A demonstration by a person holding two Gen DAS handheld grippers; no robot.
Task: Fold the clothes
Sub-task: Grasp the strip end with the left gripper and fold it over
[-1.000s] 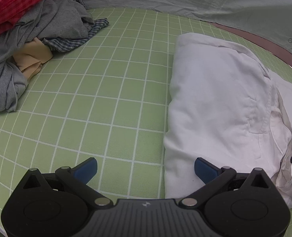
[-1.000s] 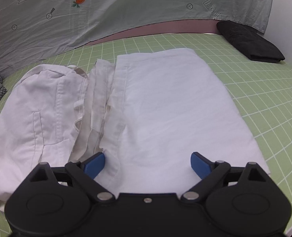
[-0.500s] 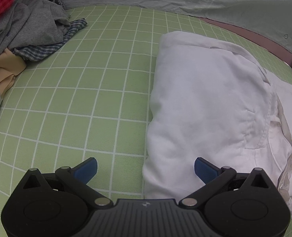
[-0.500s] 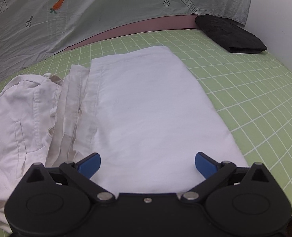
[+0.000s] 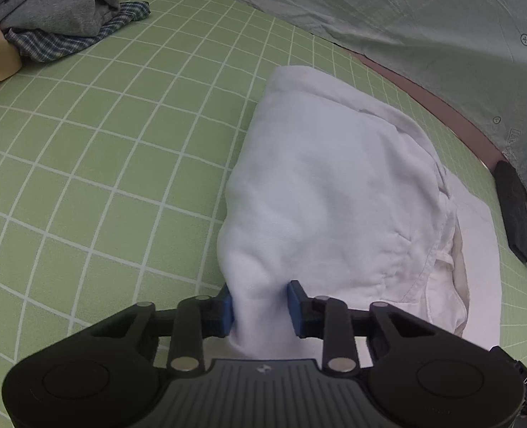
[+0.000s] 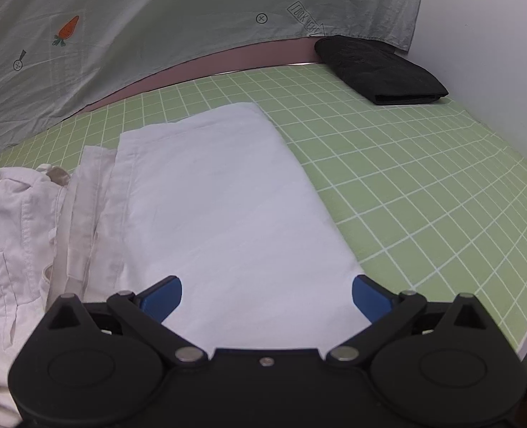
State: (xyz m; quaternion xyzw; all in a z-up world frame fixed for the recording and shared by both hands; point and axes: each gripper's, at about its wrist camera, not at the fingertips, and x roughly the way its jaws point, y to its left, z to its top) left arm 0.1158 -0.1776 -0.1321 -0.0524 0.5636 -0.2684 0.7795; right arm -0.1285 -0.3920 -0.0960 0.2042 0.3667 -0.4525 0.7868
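On the green grid mat (image 5: 85, 178), the left gripper (image 5: 260, 306) pinches the white shirt's (image 5: 327, 207) corner mid-fold, while the right gripper (image 6: 267, 294) gapes, needing its own hold.

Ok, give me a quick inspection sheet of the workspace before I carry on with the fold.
Surface: green grid mat, flat.
Job's things: white garment, partly folded; its near left corner is pinched and bunched.
Clutter: unfolded clothes pile at far left; folded black garment at far right.
Grippers: left gripper shut on the white garment; right gripper open, over the garment's near edge.
Cables: nothing seen.
Surroundings: carrot-print sheet hanging behind; white wall at right.
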